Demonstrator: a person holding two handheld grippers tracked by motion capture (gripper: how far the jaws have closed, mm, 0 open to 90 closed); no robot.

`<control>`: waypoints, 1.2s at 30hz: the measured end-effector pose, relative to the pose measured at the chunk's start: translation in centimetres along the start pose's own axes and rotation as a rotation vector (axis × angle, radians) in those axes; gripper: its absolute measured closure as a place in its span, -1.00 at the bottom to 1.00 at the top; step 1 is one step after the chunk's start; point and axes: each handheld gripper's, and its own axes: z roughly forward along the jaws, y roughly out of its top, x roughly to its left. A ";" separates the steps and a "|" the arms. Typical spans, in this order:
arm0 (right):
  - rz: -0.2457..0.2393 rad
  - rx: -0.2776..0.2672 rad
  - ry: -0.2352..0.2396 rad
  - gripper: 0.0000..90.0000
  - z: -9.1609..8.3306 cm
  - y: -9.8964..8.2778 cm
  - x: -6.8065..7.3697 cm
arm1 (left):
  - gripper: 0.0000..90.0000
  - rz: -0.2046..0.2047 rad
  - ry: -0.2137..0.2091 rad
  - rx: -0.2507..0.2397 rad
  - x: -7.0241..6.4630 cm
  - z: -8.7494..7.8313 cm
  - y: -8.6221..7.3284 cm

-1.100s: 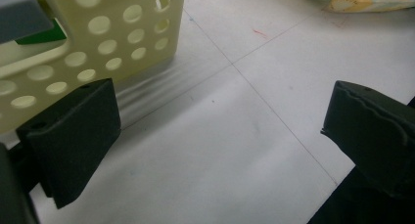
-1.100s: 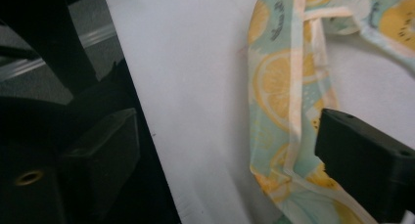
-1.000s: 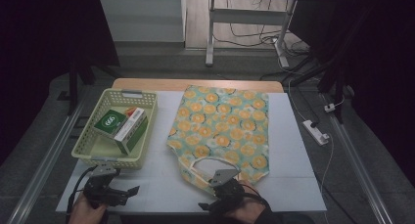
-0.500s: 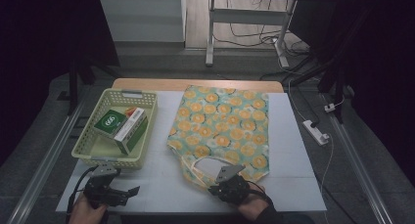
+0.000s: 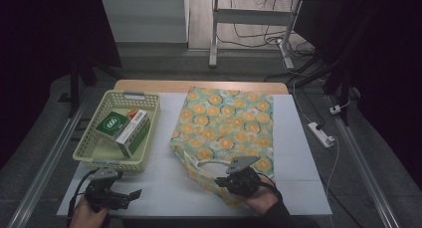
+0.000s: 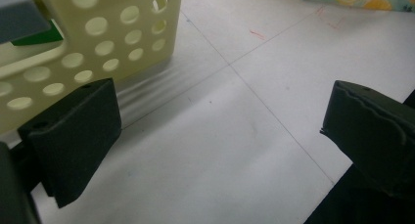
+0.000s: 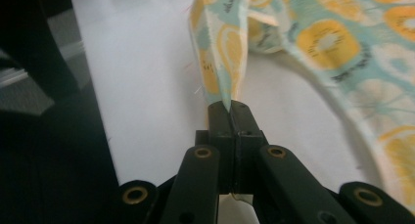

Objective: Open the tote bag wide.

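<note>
One patterned bag (image 5: 224, 126) lies right, one yellow basket (image 5: 94, 156) left, holding two boxes: one green box (image 5: 113, 124), one white box (image 5: 133, 133); two grippers near.

The high view is looking forward and down from above the person's side of the white table (image 5: 164, 188), taking in its whole top. The left gripper view is sitting close over that surface beside the yellow basket (image 6: 98, 43). The right gripper view is peering closely at the patterned bag (image 7: 342, 53), which the high view is sharing.
</note>
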 end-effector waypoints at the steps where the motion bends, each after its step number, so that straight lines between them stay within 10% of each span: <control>1: 0.011 -0.014 0.000 0.98 -0.2 0.1 -0.4 | -0.98 -0.001 -0.001 -0.001 0.0 0.0 0.0; 36: 0.107 -0.089 -0.162 0.98 -0.4 5.0 -11.2 | -0.98 -0.012 -0.004 0.010 0.1 0.1 0.0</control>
